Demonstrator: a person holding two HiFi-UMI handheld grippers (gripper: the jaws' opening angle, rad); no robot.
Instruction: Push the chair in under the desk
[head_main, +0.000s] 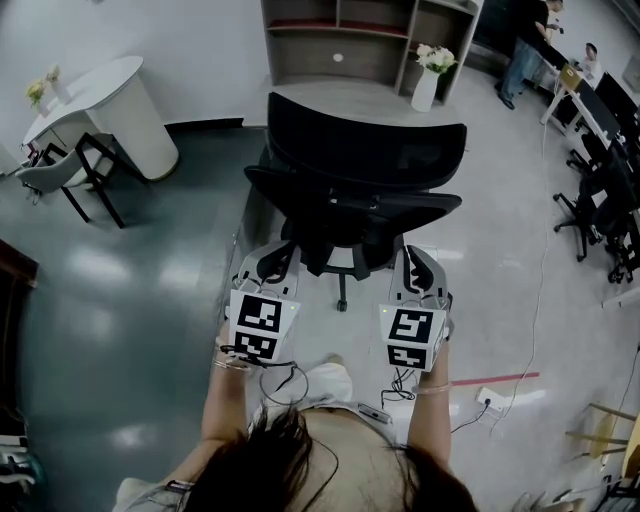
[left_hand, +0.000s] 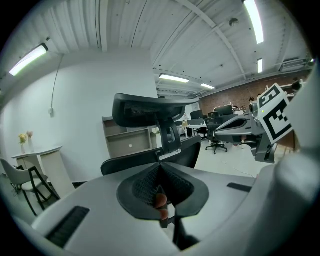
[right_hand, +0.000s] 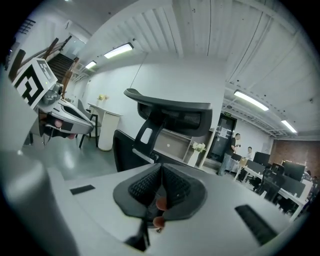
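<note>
We hold left tongs (head_main: 268, 266) and right tongs (head_main: 421, 268) closed, empty, just below the black mesh office chair (head_main: 365, 155) at frame centre.

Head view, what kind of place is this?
Most likely an open-plan office: a mesh chair stands in front, a shelf behind it, and desks with office chairs line the right side.
</note>
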